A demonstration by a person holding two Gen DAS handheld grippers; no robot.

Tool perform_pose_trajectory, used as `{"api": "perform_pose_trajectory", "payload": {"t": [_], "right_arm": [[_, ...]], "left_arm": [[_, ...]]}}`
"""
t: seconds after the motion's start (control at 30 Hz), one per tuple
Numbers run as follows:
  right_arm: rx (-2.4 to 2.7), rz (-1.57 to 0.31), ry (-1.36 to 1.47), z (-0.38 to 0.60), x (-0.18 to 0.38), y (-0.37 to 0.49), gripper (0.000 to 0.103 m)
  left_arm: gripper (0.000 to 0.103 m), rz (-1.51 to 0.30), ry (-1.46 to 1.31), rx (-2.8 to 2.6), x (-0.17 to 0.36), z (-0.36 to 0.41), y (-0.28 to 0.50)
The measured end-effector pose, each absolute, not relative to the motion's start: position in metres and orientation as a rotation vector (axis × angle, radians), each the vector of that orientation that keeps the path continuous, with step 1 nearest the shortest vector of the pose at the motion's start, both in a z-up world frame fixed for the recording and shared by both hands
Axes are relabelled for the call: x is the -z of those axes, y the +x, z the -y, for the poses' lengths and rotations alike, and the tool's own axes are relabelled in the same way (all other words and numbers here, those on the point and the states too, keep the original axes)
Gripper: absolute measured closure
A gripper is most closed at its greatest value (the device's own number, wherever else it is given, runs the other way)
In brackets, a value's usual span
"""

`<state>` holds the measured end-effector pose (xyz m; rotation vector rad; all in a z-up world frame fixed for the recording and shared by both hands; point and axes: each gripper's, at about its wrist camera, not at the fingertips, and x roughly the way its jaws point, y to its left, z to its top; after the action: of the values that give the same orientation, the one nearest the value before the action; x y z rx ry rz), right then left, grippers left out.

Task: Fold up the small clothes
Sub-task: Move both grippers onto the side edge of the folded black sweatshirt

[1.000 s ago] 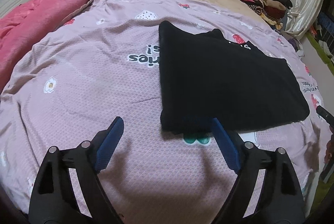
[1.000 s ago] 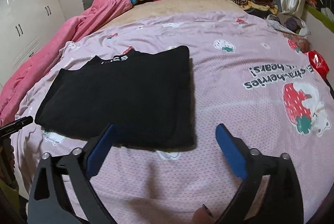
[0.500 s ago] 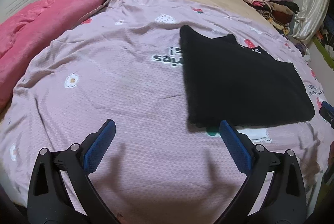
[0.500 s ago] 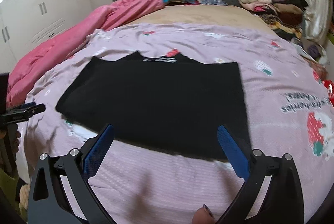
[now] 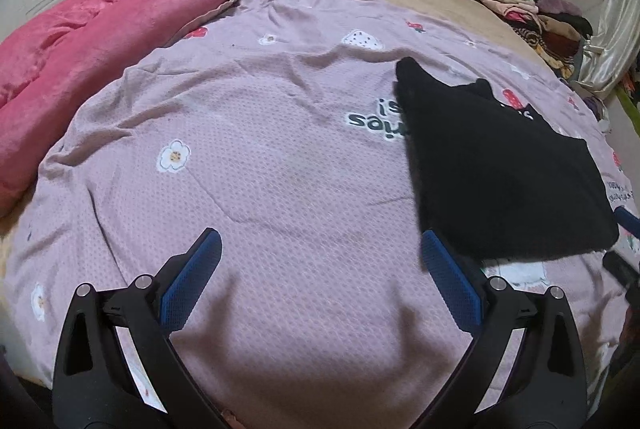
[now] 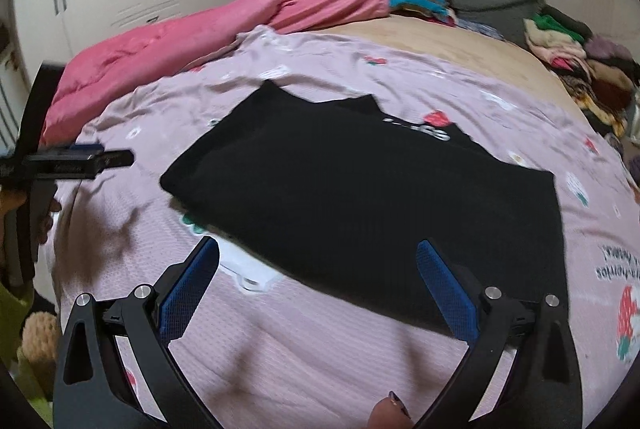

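Black folded garment (image 6: 360,197) lies beyond right gripper's (image 6: 318,279) open jaws.

The black garment (image 5: 504,173) covers part of the bedsheet's printed lettering (image 5: 370,117). The white print on the garment (image 6: 416,127) is blurred and unreadable. The right picture's bottom edge crops a fingertip (image 6: 386,413).

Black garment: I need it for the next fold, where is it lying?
The black garment lies flat on the pink printed bedsheet, mid-frame in the right wrist view, just beyond the open right gripper.
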<state>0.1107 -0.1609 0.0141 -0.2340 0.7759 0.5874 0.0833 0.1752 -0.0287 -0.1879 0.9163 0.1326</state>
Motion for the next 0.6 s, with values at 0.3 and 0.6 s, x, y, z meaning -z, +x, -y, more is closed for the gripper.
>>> {"api": "perform_pose_trajectory", "payload": {"t": [0.3,0.6], "right_arm": [[-0.650,-0.761,-0.407,0.094,0.012,0.109,0.005],[-0.620,-0.711,-0.594,0.047,0.046,0.109,0.004]], "left_arm": [[0.010,-0.917,-0.164,-0.123,0.025,-0.173,0.115],[0.010,-0.929,-0.128,-0.108,0.023,-0.162,0.152]]}}
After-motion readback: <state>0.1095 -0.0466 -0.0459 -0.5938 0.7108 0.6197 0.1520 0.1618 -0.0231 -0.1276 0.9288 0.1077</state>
